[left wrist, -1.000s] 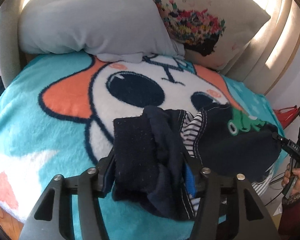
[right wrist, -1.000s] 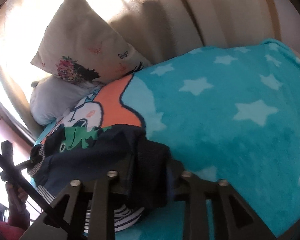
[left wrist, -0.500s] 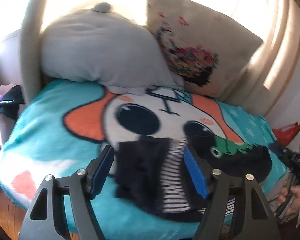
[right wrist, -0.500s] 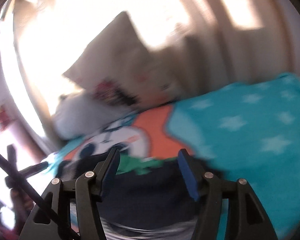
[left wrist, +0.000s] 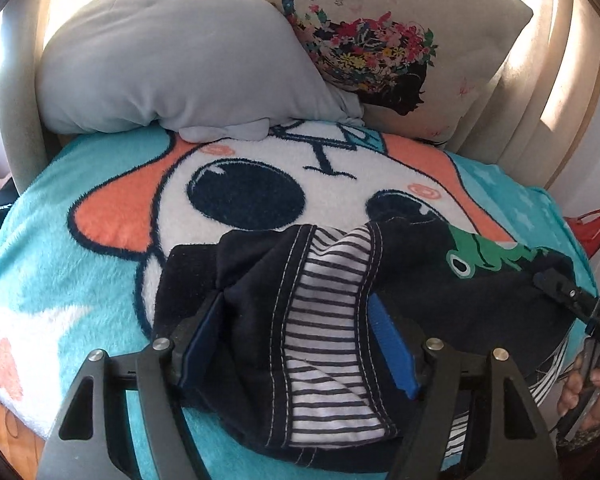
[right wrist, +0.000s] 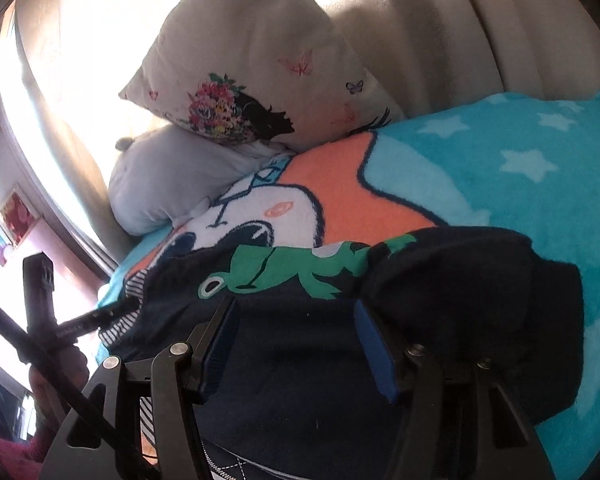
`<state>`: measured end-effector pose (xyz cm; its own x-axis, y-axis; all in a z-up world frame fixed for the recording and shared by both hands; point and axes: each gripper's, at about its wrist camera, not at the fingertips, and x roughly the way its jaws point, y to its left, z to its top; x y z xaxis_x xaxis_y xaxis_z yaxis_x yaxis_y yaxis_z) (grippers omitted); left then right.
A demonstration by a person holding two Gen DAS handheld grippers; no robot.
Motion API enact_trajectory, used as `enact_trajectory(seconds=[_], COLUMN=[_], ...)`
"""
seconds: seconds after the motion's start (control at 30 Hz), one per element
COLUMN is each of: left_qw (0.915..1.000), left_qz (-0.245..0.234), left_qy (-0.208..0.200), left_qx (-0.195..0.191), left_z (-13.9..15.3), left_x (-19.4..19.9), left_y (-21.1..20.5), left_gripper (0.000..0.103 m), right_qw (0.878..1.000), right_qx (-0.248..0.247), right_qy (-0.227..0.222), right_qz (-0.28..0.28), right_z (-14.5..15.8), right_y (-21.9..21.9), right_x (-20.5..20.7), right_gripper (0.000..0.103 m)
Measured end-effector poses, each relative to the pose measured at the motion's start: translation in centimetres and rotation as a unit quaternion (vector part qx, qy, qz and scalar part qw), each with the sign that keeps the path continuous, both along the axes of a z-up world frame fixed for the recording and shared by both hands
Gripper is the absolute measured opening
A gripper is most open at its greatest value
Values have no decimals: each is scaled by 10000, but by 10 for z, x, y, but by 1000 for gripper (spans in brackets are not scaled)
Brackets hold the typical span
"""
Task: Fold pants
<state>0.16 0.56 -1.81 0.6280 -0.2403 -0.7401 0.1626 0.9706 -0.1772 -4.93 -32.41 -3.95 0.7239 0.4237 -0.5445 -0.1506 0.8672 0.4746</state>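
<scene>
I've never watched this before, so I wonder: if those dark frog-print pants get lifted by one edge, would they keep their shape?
Probably not. The pants lie in soft bunched folds, the striped lining turned outward, so they would likely droop. They look thin, hence probably light. The fleecy blanket may drag on them if pushed.

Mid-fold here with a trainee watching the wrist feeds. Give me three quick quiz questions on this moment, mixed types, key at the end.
1. True or false: the left gripper is clamped shut on the pants.
2. Which print shows on the pants? A) red star B) green frog C) yellow duck
3. Fill in: the pants lie on a turquoise ____.

Key: 1 false, both grippers stand open, the right gripper too; 2 B; 3 blanket.
</scene>
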Motion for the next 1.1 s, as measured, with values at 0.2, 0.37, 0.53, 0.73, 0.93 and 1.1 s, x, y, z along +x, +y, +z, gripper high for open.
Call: enact_trajectory(seconds=[0.2, 0.37, 0.53, 0.73, 0.93, 1.1], left_qw=[9999, 9986, 9977, 9974, 9969, 9963], left_qz=[143, 331, 400, 465, 562, 579], left_qy=[-79, -286, -333, -300, -281, -311], left_qx=[-40, 295, 444, 467, 474, 546], left_z=[17, 32, 38, 39, 39, 40], left_x=[-9, -19, -24, -30, -33, -36], left_y=[3, -1, -5, -6, -4, -6], left_gripper=[72, 73, 76, 77, 77, 77], right_qw=[9993, 9979, 9984, 9989, 9992, 9992], right_qx=[182, 36, -163, -110, -173, -233], right_qy=[-294, -565, -375, -220, -93, -81], right_qz=[-162, -317, -386, -411, -356, -312], right_z=[11, 25, 16, 3, -2, -4], right_y=[-6, -10, -9, -9, -5, -1], right_x=[-11, -26, -26, -26, -25, -25], right_gripper=[68, 78, 80, 82, 85, 88])
